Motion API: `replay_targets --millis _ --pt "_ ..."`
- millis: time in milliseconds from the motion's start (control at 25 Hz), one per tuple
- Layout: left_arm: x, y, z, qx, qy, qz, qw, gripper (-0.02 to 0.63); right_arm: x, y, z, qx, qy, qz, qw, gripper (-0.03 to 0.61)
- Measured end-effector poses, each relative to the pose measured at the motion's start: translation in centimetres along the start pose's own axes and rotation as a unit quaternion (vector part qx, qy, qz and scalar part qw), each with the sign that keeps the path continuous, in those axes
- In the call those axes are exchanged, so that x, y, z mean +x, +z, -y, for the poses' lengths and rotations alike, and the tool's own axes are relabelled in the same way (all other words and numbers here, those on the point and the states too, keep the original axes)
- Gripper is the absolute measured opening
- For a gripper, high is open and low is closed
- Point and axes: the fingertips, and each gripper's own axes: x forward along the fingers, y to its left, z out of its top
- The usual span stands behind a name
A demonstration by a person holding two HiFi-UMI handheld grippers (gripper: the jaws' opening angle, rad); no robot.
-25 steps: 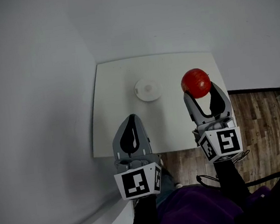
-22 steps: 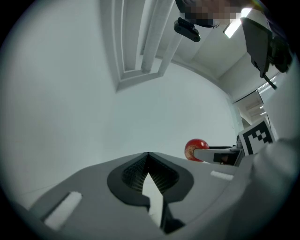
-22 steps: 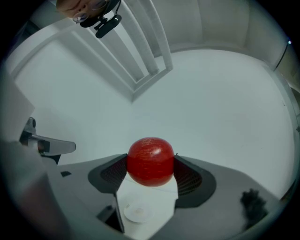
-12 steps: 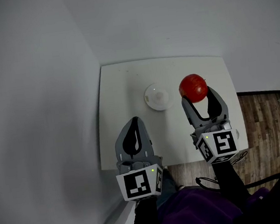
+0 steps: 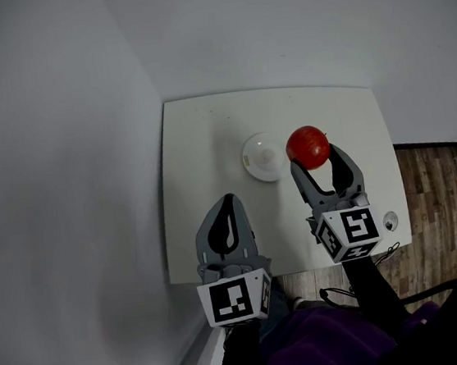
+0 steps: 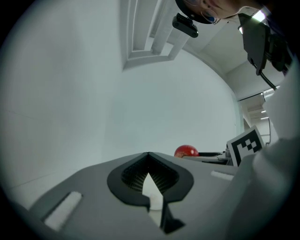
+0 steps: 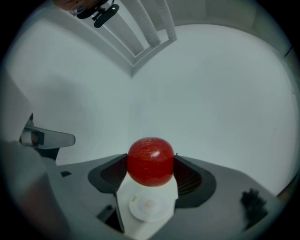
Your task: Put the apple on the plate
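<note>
- Since a second ago, the right gripper (image 5: 313, 157) has carried the apple (image 5: 308, 147) leftward, so that in the head view it now sits just beside the right rim of the plate (image 5: 263, 157) instead of well apart from it.
- The right gripper's jaws are clamped on the apple's two sides, and the apple is held up off the counter (image 5: 198, 140). In the right gripper view the plate shows between the jaws beneath the fruit.
- The left gripper (image 5: 228, 201) hovers near the counter's front edge with its jaws pressed together on nothing, and it plays no part here.
- The step in hand appears to be the carry to the plate.
- To do it well, bring the apple a little further left until it is over the plate's middle. Then lower it until it rests there, and only then ease the jaws apart. A round fruit dropped from height, or set on the rim, would likely roll off.
- The counter is small, white and nearly bare. Besides the plate, a small round object (image 5: 391, 220) lies near its front right corner, too small to identify.
- Plain pale walls (image 5: 60, 157) close in on the left and behind, and a wooden floor (image 5: 436, 193) shows to the right.
</note>
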Motion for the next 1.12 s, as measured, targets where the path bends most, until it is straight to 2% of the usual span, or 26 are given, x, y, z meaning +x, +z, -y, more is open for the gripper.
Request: replay_targets --millis 560,1120 --pt "2.6 -4.0 -1.3 -0.008 0.005 -0.041 0.9991 0.006 5.1 -6.8 -0.7 -0.004 0.021 -0.071 0.997 0.330" --pt "3.2 -6.8 -1.1 -0.023 0.007 -0.090 0.9957 0.006 6.9 -11.7 -0.9 -0.006 0.033 -0.124 0.992 0.330"
